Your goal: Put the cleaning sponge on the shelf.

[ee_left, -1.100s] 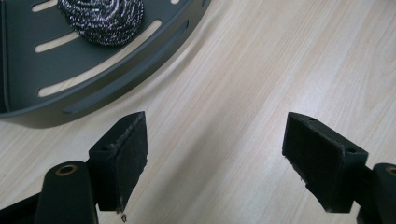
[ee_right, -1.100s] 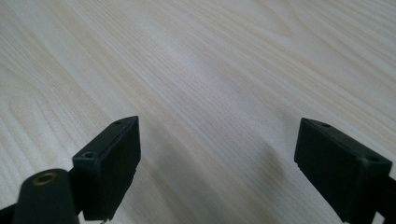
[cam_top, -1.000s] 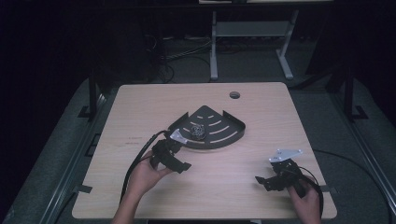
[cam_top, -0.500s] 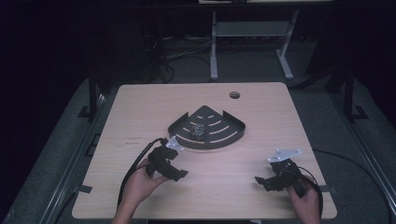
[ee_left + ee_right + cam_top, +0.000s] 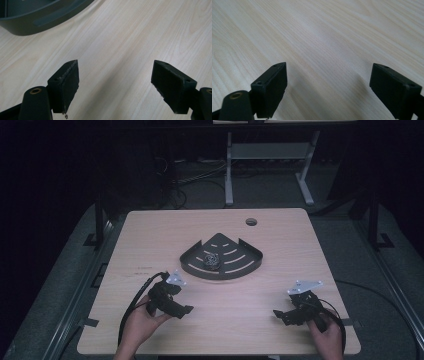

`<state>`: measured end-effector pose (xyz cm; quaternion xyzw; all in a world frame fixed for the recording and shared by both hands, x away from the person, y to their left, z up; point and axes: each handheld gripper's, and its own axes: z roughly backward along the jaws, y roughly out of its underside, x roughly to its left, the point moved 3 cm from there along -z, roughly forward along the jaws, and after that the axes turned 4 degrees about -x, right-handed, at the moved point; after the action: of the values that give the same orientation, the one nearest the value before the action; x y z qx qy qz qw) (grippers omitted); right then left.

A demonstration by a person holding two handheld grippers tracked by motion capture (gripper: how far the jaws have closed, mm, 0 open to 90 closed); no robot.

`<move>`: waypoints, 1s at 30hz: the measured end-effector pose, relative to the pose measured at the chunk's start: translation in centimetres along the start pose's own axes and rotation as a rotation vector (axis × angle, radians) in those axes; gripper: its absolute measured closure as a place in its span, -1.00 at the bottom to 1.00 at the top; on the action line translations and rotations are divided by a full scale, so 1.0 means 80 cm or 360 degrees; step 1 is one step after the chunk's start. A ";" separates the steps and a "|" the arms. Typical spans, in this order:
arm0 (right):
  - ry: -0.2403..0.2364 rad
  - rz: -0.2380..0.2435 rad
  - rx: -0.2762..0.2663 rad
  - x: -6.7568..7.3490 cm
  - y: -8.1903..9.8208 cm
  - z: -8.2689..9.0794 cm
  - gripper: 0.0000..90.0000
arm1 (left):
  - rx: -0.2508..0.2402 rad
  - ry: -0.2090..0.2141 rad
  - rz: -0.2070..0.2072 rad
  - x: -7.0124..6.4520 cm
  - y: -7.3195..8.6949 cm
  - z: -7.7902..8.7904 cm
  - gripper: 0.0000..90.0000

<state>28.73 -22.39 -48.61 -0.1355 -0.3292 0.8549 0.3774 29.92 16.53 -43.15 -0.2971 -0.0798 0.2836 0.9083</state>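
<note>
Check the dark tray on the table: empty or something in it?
Not empty. The tray sits flat on the table with a small dark tangled thing in its middle; the high view is too coarse to tell what it is.

Pale wooden table [image 5: 165,232] under bright light, cable hole [image 5: 251,222] near the far edge. Behind, dark room, grey floor [image 5: 60,285], white metal stand [image 5: 270,157], loose cables [image 5: 195,175].

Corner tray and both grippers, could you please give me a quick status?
Left gripper open, empty, near the tray's curved front. Right gripper open, empty, over bare table. Corner tray mid-table, small dark clump inside. Nothing in the way.
</note>
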 end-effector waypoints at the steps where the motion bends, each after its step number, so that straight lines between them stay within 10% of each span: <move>1: -0.0001 0.0002 0.0004 0.000 0.000 0.000 -0.69 | -0.0005 0.0002 0.0016 0.000 0.002 0.001 -0.52; 30: -0.0004 0.0001 0.0011 0.001 0.001 -0.001 -0.69 | -0.0041 -0.0036 0.0125 0.004 0.056 0.023 -0.52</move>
<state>28.67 -22.37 -48.72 -0.1333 -0.3265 0.8564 0.3772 27.49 20.60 -44.32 -0.3086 -0.0819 0.3213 0.8915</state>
